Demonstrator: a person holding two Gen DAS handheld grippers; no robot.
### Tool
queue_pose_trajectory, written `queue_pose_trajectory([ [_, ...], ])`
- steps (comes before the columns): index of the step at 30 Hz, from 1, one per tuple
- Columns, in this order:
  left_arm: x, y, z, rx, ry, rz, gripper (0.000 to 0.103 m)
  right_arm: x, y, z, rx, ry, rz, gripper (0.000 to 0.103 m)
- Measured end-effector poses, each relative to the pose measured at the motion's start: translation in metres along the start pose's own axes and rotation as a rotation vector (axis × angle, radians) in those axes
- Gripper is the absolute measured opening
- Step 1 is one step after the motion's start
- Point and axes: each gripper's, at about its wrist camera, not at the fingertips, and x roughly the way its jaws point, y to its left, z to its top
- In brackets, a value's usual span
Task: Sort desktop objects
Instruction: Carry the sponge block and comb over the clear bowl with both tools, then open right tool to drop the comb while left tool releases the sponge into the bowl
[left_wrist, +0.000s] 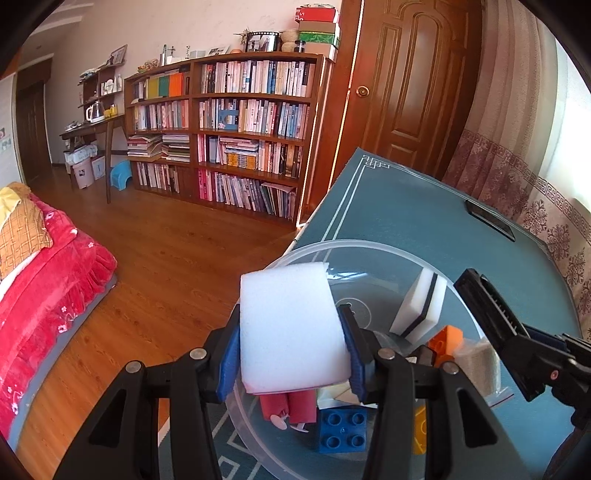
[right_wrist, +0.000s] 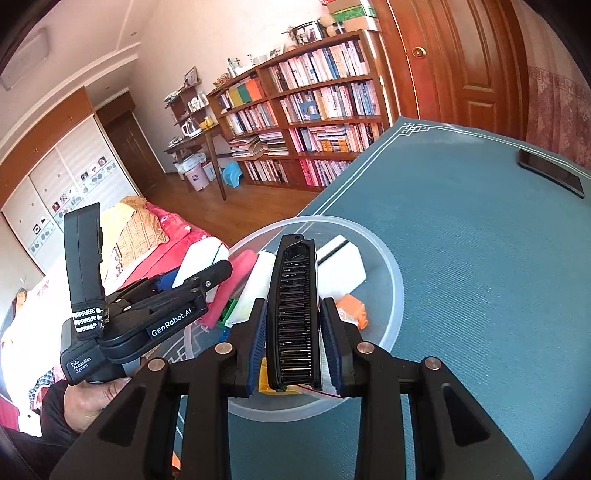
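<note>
Bookshelved room; left tongs (right_wrist: 207, 275) casing reads "GenRobot.AI"

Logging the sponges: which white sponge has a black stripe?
The sponge leaning inside the clear bowl; the one in the left gripper is plain white.

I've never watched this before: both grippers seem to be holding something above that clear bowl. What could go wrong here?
1. The soft white foam sponge bulges between the left gripper pads; it might squirm loose.
2. The long black comb-like clip in the right gripper could tip.
3. The crowded clear plastic bowl sits near the table edge.
</note>
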Motion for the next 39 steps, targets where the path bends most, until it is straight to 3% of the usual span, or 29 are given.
queue_pose_trajectory([
  [19, 0.003, 0.006, 0.002, -0.004, 0.008, -0.014, 0.053, 0.026, 0.014, 0.000, -0.054, 0.017, -0.052, 0.032],
  [39, 0.009, -0.024, 0.006, 0.057, 0.027, -0.079, 0.053, -0.006, -0.003, -0.011, 0.006, -0.034, -0.015, 0.032],
])
